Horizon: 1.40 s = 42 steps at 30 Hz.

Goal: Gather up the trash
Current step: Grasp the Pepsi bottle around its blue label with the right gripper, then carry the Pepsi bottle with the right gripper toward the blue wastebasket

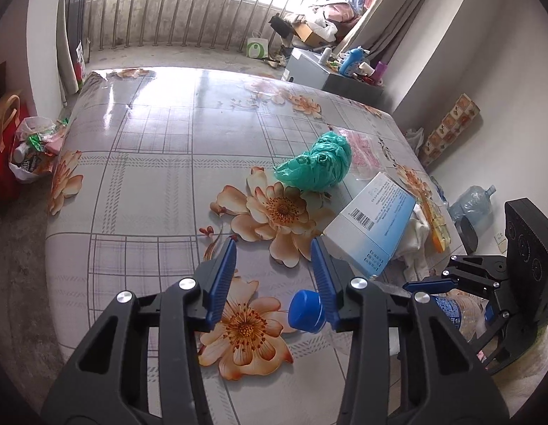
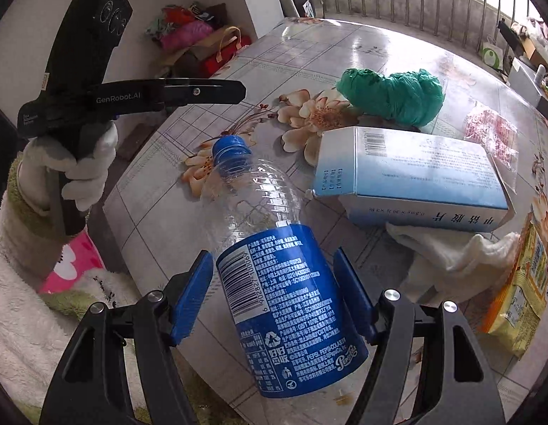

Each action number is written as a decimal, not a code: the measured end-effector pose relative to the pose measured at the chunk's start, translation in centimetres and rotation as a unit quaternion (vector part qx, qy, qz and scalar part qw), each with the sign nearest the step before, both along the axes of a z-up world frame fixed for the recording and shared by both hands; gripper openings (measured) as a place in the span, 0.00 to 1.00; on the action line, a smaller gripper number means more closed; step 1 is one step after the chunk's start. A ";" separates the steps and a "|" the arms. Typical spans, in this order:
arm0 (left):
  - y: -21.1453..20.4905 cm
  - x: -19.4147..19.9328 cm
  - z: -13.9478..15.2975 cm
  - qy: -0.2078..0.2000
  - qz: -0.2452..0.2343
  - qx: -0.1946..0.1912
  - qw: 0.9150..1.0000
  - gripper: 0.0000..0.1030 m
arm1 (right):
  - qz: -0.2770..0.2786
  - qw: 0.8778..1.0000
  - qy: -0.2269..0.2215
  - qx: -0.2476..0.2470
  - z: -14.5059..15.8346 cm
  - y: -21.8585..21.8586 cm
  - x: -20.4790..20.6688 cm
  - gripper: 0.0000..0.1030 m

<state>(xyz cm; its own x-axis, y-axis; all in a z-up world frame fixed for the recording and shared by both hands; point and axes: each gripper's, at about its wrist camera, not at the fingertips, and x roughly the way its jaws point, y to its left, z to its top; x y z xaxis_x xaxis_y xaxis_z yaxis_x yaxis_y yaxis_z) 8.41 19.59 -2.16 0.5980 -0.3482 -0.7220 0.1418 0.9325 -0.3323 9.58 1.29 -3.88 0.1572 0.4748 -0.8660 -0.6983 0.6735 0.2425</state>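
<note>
A clear plastic bottle [image 2: 274,283] with a blue label and blue cap [image 2: 231,145] hangs tilted over the near edge of the flowered table [image 2: 309,53], cap pointing away. My right gripper [image 2: 273,256] is shut on the bottle's labelled body, one pad on each side. In the left wrist view the cap [image 1: 306,311] sits just inside the right finger of my left gripper [image 1: 274,244], which is open and holds nothing. A crumpled green plastic bag [image 1: 316,166], a blue and white carton [image 1: 373,223], a white cloth [image 2: 451,251] and a yellow packet [image 2: 521,283] lie on the table.
A clear wrapper with red print [image 2: 490,131] lies beyond the carton. On the floor at the left stands a white bag stuffed with rubbish [image 1: 33,152] beside a red bag. A water jug [image 1: 472,198] stands right of the table. A gloved hand [image 2: 86,170] holds my left gripper.
</note>
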 end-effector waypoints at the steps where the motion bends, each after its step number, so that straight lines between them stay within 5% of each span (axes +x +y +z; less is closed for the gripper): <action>1: 0.1 -0.1 0.1 -0.002 0.000 0.001 1.000 0.38 | -0.001 1.000 -0.003 -0.001 0.0 0.0 -0.3 0.66; 8: 0.0 -0.1 0.9 -0.010 0.005 0.005 1.000 0.37 | -0.001 1.000 -0.016 0.011 0.2 -0.4 -1.7 0.64; 16: 0.2 -0.1 3.5 -0.042 0.012 0.014 0.999 0.37 | -0.073 0.988 -0.007 0.137 2.4 -6.1 -2.8 0.61; 21: -1.8 0.6 5.0 -0.060 -0.006 0.011 0.998 0.37 | -0.171 0.952 -0.010 0.252 3.5 -13.1 -3.6 0.61; 26: -5.9 1.4 6.1 -0.076 -0.053 0.002 0.996 0.37 | -0.304 0.896 -0.022 0.322 3.0 -21.5 -5.0 0.61; 33: -14.5 2.4 5.1 -0.064 -0.149 -0.007 0.987 0.37 | -0.497 0.810 0.002 0.311 -0.1 -29.9 -4.2 0.61; 37: -19.5 2.3 2.7 -0.022 -0.200 -0.007 0.980 0.37 | -0.545 0.795 0.013 0.265 -1.6 -30.8 -3.1 0.61; 42: -23.1 2.7 -0.8 0.048 -0.220 -0.031 0.974 0.37 | -0.541 0.805 0.012 0.244 -2.2 -29.6 -2.2 0.61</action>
